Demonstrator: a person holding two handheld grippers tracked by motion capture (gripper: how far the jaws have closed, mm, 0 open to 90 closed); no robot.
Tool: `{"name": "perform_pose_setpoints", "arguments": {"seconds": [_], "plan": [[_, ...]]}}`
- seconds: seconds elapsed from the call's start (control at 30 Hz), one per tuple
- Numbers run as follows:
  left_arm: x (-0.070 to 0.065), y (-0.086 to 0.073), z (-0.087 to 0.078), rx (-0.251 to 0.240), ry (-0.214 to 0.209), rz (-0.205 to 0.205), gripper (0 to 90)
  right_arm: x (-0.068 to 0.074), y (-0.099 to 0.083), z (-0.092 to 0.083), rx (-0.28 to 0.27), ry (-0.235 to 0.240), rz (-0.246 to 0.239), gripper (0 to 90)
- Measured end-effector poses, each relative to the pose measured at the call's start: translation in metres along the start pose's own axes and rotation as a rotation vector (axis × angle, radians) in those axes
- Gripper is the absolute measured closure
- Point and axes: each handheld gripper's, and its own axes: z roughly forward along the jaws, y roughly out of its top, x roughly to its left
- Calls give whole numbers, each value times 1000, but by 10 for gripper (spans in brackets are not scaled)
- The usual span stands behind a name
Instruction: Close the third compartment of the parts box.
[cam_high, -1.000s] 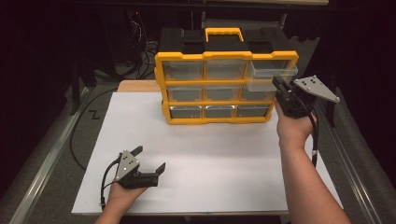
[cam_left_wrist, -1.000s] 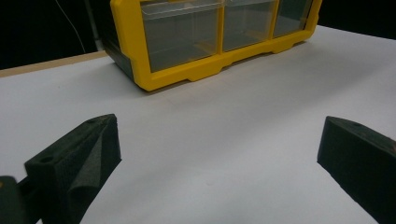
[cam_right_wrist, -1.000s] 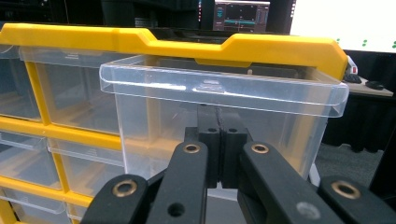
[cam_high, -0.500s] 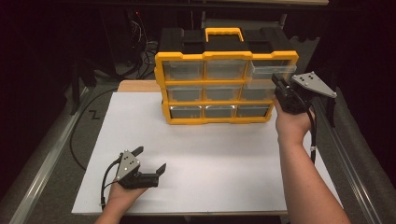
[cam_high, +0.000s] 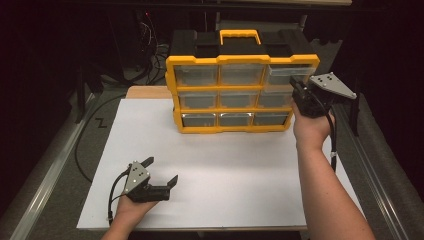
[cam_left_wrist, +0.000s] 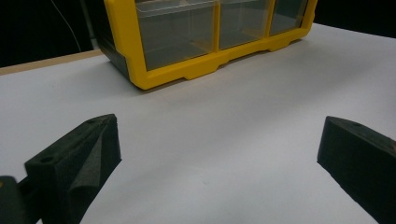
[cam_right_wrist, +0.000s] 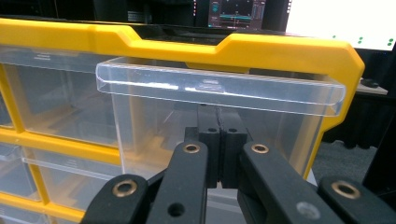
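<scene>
High view looks down and forward over the table (cam_high: 225, 165); left gripper view sits low, farther back; right gripper view close-up; all share the yellow organizer (cam_high: 243, 62) (cam_left_wrist: 187, 70) (cam_right_wrist: 280, 49).

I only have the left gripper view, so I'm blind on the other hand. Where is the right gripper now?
Observer: The right gripper is at the top right drawer of the yellow organizer, just under the drawer's clear lip.
Operator: Open or shut?
Observer: Shut, with the jaws together and nothing between them.
Operator: Is that drawer flush?
Observer: No, it stands slightly out of the frame.
</scene>
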Motion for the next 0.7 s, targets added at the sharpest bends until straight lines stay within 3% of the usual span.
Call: {"name": "perform_pose_setpoints", "arguments": {"seconds": [0.7], "plan": [[2, 0, -1, -3, 5, -7, 4, -1, 4, 18, 18, -20, 0, 900]]}}
